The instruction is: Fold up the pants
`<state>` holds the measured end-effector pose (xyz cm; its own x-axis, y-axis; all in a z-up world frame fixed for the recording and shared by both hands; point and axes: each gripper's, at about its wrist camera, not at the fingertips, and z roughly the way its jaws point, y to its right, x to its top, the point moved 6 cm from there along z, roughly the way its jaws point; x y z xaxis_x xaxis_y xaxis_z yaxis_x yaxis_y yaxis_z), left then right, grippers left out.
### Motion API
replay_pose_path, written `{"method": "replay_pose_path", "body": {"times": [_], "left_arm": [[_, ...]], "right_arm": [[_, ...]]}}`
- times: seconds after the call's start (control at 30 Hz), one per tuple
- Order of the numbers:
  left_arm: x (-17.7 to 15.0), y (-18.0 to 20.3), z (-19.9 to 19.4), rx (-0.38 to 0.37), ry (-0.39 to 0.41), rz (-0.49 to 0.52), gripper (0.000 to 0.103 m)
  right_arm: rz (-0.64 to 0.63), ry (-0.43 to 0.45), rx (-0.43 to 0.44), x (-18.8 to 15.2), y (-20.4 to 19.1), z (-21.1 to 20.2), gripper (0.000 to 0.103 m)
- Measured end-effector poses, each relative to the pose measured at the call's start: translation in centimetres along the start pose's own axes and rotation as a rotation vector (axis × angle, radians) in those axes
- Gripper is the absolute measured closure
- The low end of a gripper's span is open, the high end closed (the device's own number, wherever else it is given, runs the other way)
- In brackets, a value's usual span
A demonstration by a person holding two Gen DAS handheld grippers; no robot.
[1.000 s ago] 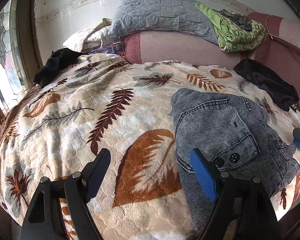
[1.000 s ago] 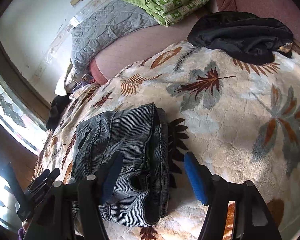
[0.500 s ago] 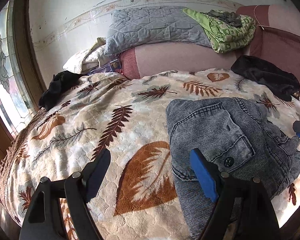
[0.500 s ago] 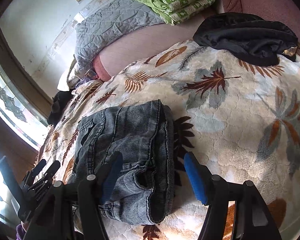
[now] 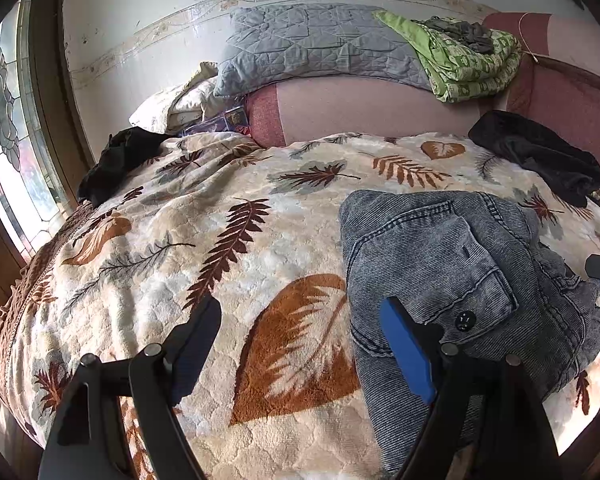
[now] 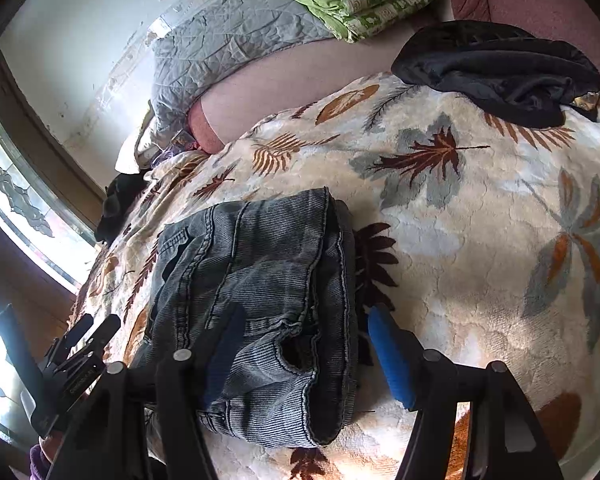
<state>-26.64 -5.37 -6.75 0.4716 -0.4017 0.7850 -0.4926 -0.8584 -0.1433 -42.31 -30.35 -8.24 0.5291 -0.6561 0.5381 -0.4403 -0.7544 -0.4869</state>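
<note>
Grey denim pants [image 5: 452,272] lie folded into a thick stack on the leaf-print blanket [image 5: 220,240], at the right of the left wrist view. In the right wrist view the pants [image 6: 260,280] lie low and left of centre. My left gripper [image 5: 300,344] is open and empty above the blanket, its right finger over the stack's near left edge. My right gripper [image 6: 304,344] is open and empty, held over the stack's near end. The left gripper [image 6: 80,344] also shows at the lower left of the right wrist view.
A black garment [image 5: 540,156] lies at the far right of the bed, another black garment [image 5: 116,160] at the far left. A grey quilted pillow [image 5: 320,48] and a green blanket [image 5: 468,60] rest on the pink headboard [image 5: 380,112]. A window [image 5: 4,132] is at the left.
Both grippers have drawn back and risen a little from the folded pants. The pants lie still. Both stay open.
</note>
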Motion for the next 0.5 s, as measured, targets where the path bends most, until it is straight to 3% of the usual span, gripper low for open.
{"method": "replay_pose_path", "body": {"times": [0.3,0.4,0.5], "left_arm": [[-0.2,0.2,0.3,-0.013,-0.02,-0.001,0.021],[-0.6,0.4,1.0,-0.052,-0.07,-0.012,0.021],[-1.4,0.3,2.2,-0.138,-0.164,-0.065,0.021]], "right_arm": [[-0.004,-0.012,-0.001,-0.1,0.0,0.3,0.035],[0.016,-0.027,0.017,0.0,0.3,0.6,0.035],[0.071,-0.088,0.032,0.2,1.1,1.8,0.031]]}}
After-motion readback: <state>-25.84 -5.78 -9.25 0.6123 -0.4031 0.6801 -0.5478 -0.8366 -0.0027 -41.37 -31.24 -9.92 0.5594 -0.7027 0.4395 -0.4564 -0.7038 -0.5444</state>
